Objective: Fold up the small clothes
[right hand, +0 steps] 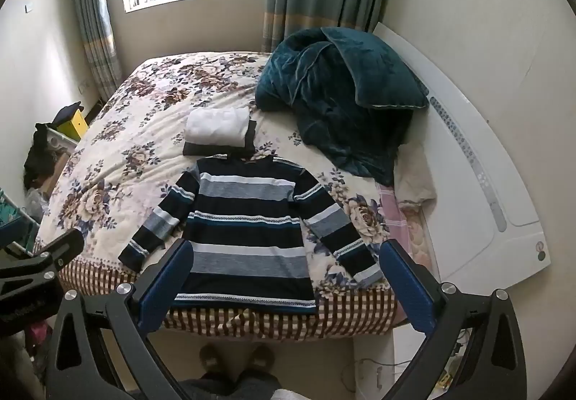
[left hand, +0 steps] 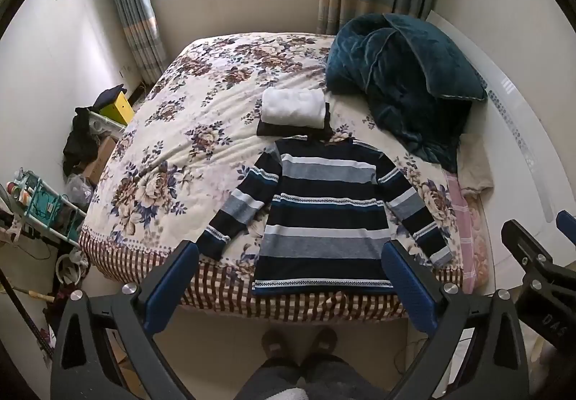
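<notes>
Two wide-open claws, left claw (left hand: 289,286) and right claw (right hand: 284,286), above striped sweater (left hand: 324,212) at bed edge (left hand: 288,306).

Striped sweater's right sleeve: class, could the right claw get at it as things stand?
Probably yes. The right claw is open and empty, and the right sleeve lies flat and uncovered on the bed, clear of the teal blanket.

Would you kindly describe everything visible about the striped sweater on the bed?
The striped sweater is a knit long-sleeved top banded in navy, grey, white and teal, with thin patterned lines. It lies flat and unfolded near the foot of the floral bedspread, collar toward the window, hem at the checked border, both sleeves angled outward. Its collar meets the folded stack beyond it. Neither gripper touches it.
</notes>
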{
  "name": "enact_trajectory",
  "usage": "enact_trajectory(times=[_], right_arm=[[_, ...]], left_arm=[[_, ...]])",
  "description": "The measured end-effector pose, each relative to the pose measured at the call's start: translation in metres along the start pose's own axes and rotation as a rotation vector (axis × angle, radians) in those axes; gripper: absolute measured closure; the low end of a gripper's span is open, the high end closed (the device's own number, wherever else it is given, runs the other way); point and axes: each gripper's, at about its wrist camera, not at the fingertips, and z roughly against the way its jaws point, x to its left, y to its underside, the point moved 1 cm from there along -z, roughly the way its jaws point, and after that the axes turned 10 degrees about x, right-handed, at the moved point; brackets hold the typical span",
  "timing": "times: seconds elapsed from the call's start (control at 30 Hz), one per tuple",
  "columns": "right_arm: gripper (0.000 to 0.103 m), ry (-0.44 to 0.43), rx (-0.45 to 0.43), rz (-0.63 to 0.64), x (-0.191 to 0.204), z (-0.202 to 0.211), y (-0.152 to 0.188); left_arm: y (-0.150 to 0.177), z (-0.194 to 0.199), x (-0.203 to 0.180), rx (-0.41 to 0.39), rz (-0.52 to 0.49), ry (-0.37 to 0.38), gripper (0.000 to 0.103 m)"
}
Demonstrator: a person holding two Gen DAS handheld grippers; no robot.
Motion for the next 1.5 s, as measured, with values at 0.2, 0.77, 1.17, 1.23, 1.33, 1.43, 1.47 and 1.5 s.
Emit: enact_trajectory(times=[0.2,0.77,1.17,1.23,1.33,1.43,1.47,1.5], right_arm=[[0.000,0.002,-0.004,-0.002,0.000,0.003,0.002],[0.000,-0.004,-0.004,-0.001,0.000,0.011,0.005],[0.000,-0.006,-0.007,-0.002,0.002,0.014,0.005],[0.000,-0.006,-0.006,-0.002,0.002,0.014,0.005],[0.000,-0.005,-0.007,-0.002,0.007,0.020,0.005],[0.000,-0.004,-0.008,-0.001,0.007,0.021,0.004],[0.000,-0.005,-0.007,-0.002,0.006,0.020,0.004],[0.000,-0.004,-0.007,-0.002,0.007,0.021,0.004]], left_arm=[[-0.001,-0.001,-0.001,-0.001,0.000,-0.001,0.000],[0.000,0.000,0.000,-0.007,-0.001,-0.003,0.000],[0.001,0.001,-0.003,-0.012,0.000,-0.004,0.000],[0.001,0.002,-0.003,-0.010,-0.002,-0.005,0.000],[0.001,0.002,-0.002,-0.014,0.000,-0.002,0.000],[0.001,0.003,-0.002,-0.014,0.000,0.003,0.000],[0.000,0.005,0.000,-0.016,0.000,0.001,0.000],[-0.001,0.006,-0.001,-0.016,-0.001,0.002,0.000]])
